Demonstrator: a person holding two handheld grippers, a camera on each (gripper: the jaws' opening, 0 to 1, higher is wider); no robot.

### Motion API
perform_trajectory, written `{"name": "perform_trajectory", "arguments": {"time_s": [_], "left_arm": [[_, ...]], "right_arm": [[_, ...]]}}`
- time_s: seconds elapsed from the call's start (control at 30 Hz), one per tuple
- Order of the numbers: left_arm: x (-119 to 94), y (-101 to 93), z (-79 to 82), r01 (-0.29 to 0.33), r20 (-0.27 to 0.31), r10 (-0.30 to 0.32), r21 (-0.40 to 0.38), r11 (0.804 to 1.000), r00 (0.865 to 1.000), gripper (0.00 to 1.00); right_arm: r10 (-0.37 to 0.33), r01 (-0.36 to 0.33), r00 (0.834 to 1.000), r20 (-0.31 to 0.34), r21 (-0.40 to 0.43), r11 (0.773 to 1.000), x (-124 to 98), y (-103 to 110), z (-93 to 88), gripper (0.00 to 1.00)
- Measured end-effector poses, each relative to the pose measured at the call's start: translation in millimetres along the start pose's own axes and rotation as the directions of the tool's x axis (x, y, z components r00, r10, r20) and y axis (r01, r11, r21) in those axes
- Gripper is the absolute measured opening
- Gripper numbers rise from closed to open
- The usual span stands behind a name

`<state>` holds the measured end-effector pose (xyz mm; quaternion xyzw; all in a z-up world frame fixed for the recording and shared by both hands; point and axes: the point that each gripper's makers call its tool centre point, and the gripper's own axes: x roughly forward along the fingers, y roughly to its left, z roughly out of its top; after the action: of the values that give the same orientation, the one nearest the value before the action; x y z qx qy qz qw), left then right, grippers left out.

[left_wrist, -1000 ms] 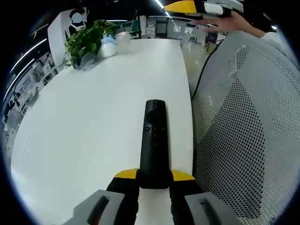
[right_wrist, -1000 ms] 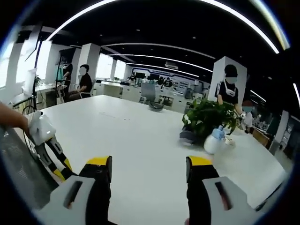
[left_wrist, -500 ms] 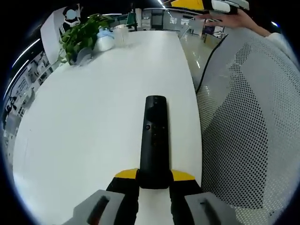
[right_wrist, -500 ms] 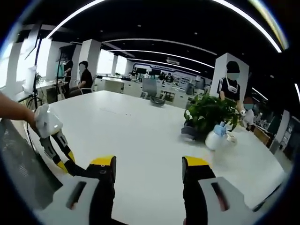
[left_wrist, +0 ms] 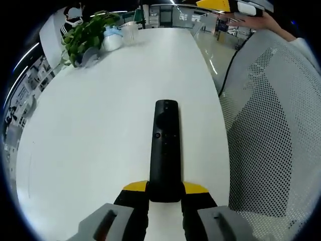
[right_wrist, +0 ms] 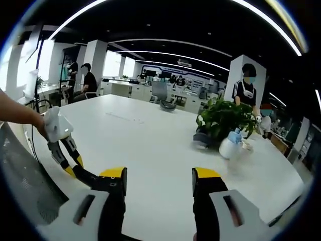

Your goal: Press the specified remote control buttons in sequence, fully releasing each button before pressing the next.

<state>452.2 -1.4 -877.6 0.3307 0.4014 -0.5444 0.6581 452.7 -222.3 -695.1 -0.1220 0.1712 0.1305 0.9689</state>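
A long black remote control (left_wrist: pixel 165 150) points away from me over the white table (left_wrist: pixel 100 115), its near end clamped between the yellow-tipped jaws of my left gripper (left_wrist: pixel 165 189). Small buttons show on its upper half. My right gripper (right_wrist: pixel 159 176) hangs above the table with its jaws open and nothing between them. In the right gripper view the left gripper (right_wrist: pixel 74 165) comes in from the left in a person's hand, with the dark remote (right_wrist: pixel 93 179) sticking out of it. The right gripper (left_wrist: pixel 228 6) also shows at the top right of the left gripper view.
A potted plant (left_wrist: pixel 85 35), a white spray bottle (left_wrist: pixel 111 38) and a clear cup (left_wrist: pixel 131 33) stand at the table's far end. A white mesh chair (left_wrist: pixel 271 145) presses against the table's right edge. People sit and stand in the office behind (right_wrist: pixel 89 83).
The remote stays gripped in the left jaws while that camera shifts slightly over the table. The right gripper's jaws have narrowed a little, and the left gripper sits closer in the right gripper view.
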Motion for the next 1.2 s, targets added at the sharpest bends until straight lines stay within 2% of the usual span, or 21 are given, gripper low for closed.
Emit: {"name": "perform_trajectory", "arguments": {"time_s": [0.47,0.93,1.2], "left_arm": [[1,23.5,4.8,-0.033,-0.014,0.034,0.056,0.998,0.999,0.24],[3,45.5,10.1,-0.033,-0.015,0.034,0.047,0.998,0.999,0.24],[4,57.8,12.0,-0.050,-0.023,0.051,0.069,0.996,0.998,0.24]], "right_arm": [[0.003,-0.003,1.000,-0.030,-0.016,1.000,2,1,-5.1,0.52],[0.006,-0.007,0.999,-0.053,-0.013,1.000,3,1,-9.4,0.50],[0.002,-0.003,0.998,-0.061,-0.013,1.000,3,1,-11.1,0.50]]}}
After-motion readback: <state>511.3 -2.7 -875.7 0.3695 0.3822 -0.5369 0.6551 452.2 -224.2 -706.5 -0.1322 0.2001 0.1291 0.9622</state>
